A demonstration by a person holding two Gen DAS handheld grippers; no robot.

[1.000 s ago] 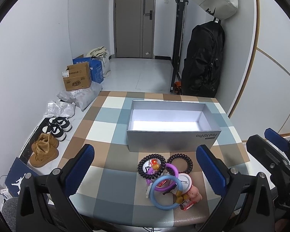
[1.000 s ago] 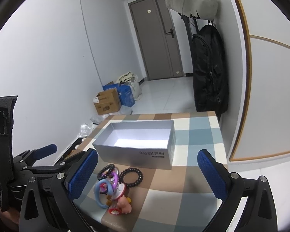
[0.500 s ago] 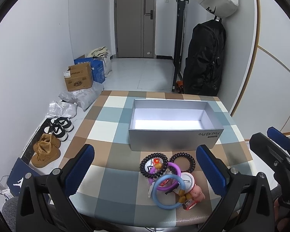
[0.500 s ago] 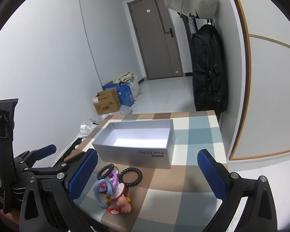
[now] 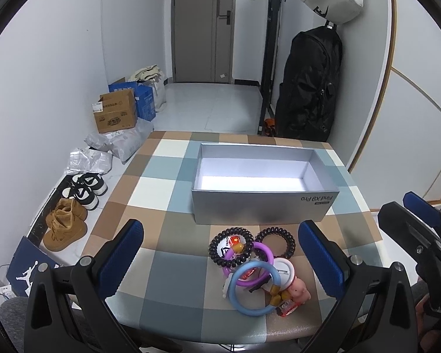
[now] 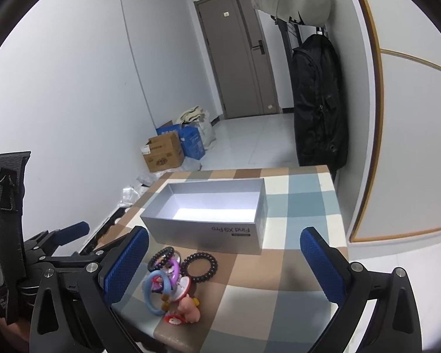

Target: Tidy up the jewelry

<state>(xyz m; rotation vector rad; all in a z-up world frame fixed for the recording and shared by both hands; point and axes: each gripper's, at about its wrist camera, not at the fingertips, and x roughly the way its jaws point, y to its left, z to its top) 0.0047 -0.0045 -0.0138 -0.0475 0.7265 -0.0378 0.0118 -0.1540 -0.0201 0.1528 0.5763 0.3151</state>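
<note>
A pile of jewelry lies near the table's front edge: a blue ring, a purple ring, two black coil hair ties, a white badge and a pink pig charm. Behind it stands an empty grey box. My left gripper hovers open above the pile, holding nothing. My right gripper is open too, with the pile and the box ahead and to its left. The left gripper's body shows at the right wrist view's left edge.
The checked tablecloth covers a small table. On the floor to the left are shoes, plastic parcels and a cardboard box. A black backpack hangs at the back right beside a wall panel.
Both views have shifted only slightly; the pile and box sit a little lower and more to the right in the left wrist view. Both grippers stay open.
</note>
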